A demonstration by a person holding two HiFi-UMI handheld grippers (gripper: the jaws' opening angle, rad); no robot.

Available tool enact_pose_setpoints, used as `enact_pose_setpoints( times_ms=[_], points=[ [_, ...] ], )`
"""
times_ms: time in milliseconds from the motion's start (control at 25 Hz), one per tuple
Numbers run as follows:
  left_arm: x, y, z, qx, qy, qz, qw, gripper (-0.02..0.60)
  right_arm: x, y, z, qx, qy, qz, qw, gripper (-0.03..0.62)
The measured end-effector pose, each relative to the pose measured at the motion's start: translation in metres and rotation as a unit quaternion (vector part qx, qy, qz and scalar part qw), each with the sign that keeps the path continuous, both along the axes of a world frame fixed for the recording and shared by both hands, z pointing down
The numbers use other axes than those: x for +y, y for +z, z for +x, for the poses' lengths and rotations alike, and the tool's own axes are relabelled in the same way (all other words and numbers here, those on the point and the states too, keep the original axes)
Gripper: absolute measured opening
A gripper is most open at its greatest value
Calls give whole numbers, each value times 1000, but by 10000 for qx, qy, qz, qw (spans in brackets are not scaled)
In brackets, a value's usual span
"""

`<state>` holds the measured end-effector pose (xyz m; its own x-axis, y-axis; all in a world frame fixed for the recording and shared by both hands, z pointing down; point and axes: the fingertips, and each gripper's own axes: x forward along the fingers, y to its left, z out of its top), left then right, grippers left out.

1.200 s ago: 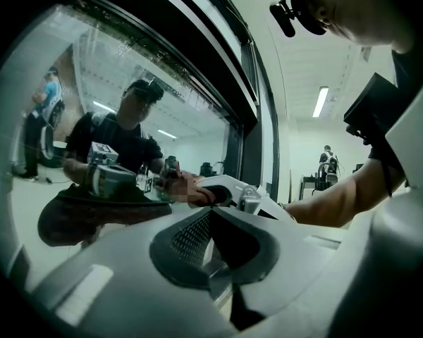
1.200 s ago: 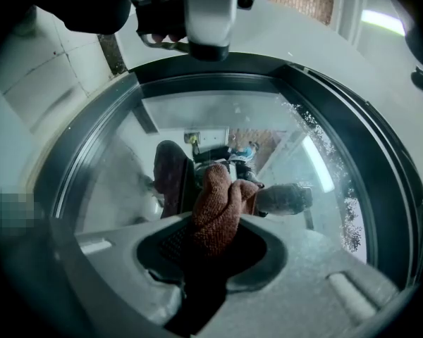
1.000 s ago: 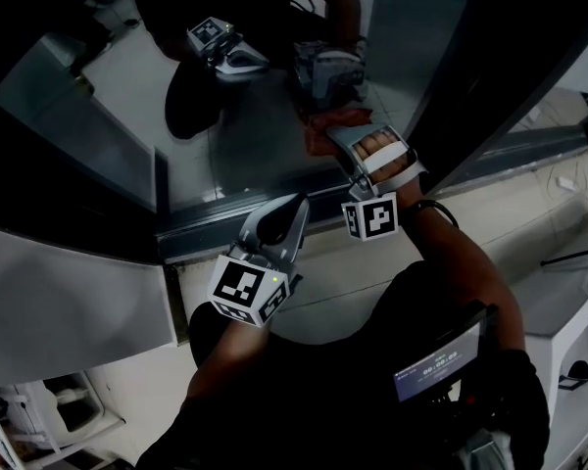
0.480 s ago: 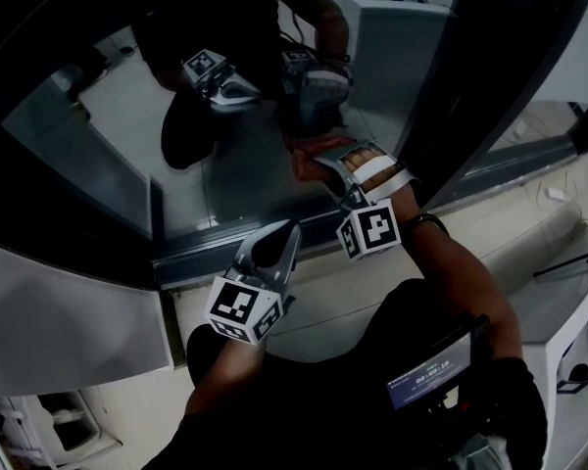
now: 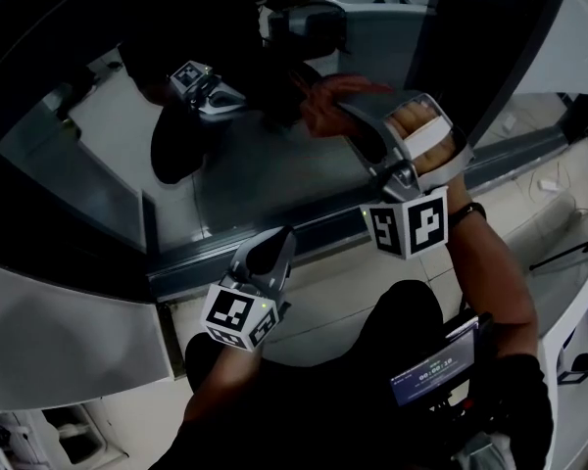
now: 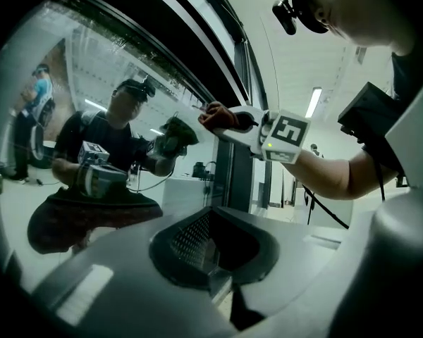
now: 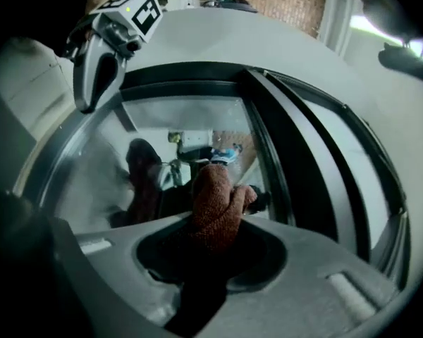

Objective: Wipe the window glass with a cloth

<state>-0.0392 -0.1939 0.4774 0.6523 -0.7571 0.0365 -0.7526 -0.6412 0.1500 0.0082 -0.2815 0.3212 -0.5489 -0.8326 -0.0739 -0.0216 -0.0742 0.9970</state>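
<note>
A red-brown cloth (image 5: 331,102) is pressed against the window glass (image 5: 245,169), and my right gripper (image 5: 351,114) is shut on it. In the right gripper view the cloth (image 7: 215,204) bulges out from between the jaws and touches the glass (image 7: 176,122). My left gripper (image 5: 277,239) hangs lower, by the window's bottom frame (image 5: 191,259), jaws closed together with nothing in them. It also shows at the top left of the right gripper view as the left gripper (image 7: 92,94). The left gripper view shows the cloth (image 6: 217,116) high against the pane. The glass mirrors me and both grippers.
A dark vertical window post (image 5: 505,62) stands just right of the cloth. A wide grey sill and wall run under the pane. A small lit screen (image 5: 431,370) hangs at my waist. Cables (image 5: 568,253) lie on the floor at right.
My right gripper has carried the cloth up the glass and slightly to the right. The left gripper has stayed near the bottom frame.
</note>
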Motion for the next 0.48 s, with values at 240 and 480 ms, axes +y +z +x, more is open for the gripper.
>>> enact_pose_setpoints(
  times_ms=[240, 480],
  points=[
    [0, 0, -1, 13, -11, 7, 10000, 17, -19, -82, 19, -182, 465, 1172, 9918, 77],
    [1, -6, 0, -3, -30, 4, 10000, 17, -34, -115, 24, -197, 709, 1755, 9817, 77]
  ],
)
